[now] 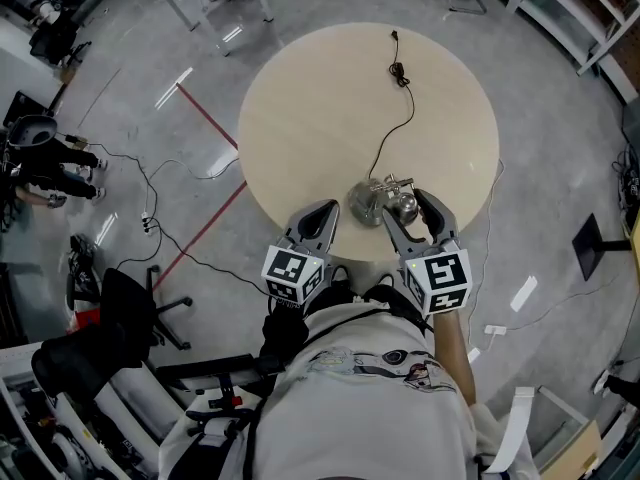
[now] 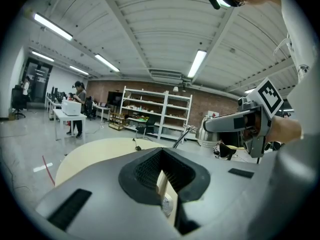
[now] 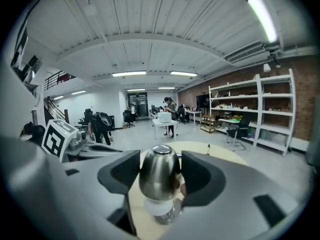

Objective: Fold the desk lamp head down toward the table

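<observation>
Grey left gripper (image 1: 320, 216) hangs at the near rim of the round pale beige table (image 1: 330, 98), its jaws pressed together on nothing. Just right of it, the grey right gripper (image 3: 160, 171) pinches the bell-shaped brushed-steel lamp head (image 3: 158, 159) from both sides, close to that near edge. Nothing steadies what looks like the round chrome lamp base (image 1: 364, 204), so a downward push could tip or drag the whole lamp off the edge. The smooth, tapering shell could also slip from the pads. Farther off, the thin black cord (image 1: 395, 128) runs toward the far side and might snag. The hinge sits behind the head and is too small overhead, so I cannot tell which way it folds
</observation>
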`<action>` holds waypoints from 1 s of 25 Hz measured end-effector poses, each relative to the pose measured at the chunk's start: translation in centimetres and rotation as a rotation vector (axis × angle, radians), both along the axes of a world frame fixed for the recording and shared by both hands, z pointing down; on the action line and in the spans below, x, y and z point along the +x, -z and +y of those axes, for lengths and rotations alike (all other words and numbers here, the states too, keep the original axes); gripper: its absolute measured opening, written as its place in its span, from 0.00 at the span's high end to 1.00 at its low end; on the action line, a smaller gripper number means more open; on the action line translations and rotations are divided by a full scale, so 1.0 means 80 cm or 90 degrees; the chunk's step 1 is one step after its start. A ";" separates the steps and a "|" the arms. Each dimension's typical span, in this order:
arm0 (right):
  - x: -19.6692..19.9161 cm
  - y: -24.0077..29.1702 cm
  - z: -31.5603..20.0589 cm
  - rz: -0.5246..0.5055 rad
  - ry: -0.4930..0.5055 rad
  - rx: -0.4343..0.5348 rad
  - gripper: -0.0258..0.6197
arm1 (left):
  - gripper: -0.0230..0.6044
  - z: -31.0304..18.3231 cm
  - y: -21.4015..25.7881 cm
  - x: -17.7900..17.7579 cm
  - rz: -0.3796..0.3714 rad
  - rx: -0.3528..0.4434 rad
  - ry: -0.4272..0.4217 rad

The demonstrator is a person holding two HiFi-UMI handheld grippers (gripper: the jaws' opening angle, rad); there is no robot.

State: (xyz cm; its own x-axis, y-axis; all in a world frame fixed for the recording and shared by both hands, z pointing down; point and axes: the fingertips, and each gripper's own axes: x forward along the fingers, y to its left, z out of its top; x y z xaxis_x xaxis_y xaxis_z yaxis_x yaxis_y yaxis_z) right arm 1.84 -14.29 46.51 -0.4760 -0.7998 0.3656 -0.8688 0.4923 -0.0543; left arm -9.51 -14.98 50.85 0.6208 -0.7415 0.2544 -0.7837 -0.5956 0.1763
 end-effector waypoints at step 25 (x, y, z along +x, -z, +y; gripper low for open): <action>0.012 -0.038 0.046 0.053 0.022 -0.068 0.56 | 0.96 0.006 -0.008 0.008 -0.013 -0.016 -0.014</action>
